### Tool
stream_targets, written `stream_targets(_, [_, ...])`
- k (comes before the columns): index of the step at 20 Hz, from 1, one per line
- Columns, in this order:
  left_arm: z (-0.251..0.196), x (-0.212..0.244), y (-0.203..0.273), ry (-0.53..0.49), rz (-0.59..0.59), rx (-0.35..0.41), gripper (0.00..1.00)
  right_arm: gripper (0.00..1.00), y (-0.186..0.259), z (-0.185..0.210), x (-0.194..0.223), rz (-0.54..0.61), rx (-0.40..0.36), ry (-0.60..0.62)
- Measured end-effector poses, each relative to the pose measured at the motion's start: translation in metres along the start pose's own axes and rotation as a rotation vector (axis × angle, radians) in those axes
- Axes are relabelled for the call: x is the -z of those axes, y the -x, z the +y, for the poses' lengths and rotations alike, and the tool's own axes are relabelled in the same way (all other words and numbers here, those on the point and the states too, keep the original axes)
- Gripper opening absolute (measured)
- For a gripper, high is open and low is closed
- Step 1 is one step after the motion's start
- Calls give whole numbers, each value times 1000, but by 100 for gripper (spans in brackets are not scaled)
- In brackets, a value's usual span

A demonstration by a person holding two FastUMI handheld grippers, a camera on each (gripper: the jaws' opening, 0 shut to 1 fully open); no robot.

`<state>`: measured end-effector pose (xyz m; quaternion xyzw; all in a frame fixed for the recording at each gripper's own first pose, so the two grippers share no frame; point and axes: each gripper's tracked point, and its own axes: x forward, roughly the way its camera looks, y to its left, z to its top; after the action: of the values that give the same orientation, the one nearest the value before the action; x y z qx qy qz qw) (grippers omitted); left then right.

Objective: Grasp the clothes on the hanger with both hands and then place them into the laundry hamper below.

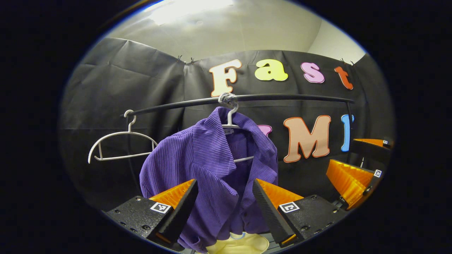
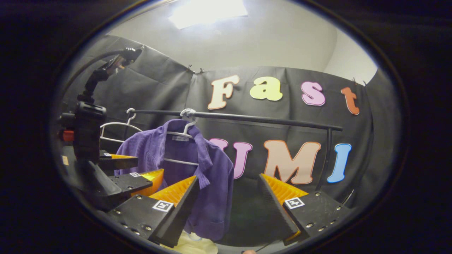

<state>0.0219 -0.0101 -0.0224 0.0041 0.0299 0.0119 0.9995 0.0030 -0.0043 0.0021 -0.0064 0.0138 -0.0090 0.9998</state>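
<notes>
Both the left gripper [image 1: 225, 197] and right gripper [image 2: 227, 194] hover with fingers apart before the purple shirt [image 1: 212, 165], spread to clamp it off its hanger [image 1: 231, 121]

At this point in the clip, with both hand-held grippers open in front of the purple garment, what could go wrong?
1. The purple shirt hangs unevenly on its white hanger; a one-sided pull may drag the hanger along the rail.
2. The left hand-held gripper faces the cloth, but the right hand-held gripper faces mostly the gap beside it, so it may close on nothing.
3. The empty hanger nearby could snag.
</notes>
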Motion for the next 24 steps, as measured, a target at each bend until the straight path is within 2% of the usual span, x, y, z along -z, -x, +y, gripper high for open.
stream_targets(5, [2, 15, -21, -4, 23, -44, 93, 99, 1, -2, -1, 9, 22, 5])
stream_targets(6, [4, 18, -27, -3, 23, -59, 95, 98, 0, -2, -1, 11, 30, 7])
stream_targets(12, [11, 39, -55, -12, 41, -118, 94, 98, -2, -6, 2, 22, 67, 31])
stream_targets(14, [15, 46, -61, -32, 45, -138, 96, 98, -2, -7, 3, 25, 71, 33])
stream_targets(15, [17, 47, -63, -36, 42, -142, 94, 94, -2, -7, 4, 27, 71, 33])
stream_targets(16, [19, 47, -65, -38, 41, -143, 93, 98, -3, -7, 4, 27, 66, 31])
stream_targets(20, [27, 47, -73, -32, 41, -144, 56, 98, -2, -5, 7, 29, 26, 27])
stream_targets(21, [26, 48, -74, -31, 43, -131, 47, 94, -1, -3, 7, 31, 13, 23])
stream_targets(22, [26, 48, -74, -33, 46, -120, 37, 98, -1, -2, 8, 31, 1, 18])
stream_targets(24, [28, 47, -73, -40, 45, -112, 18, 98, -2, -1, 8, 36, -23, 10])
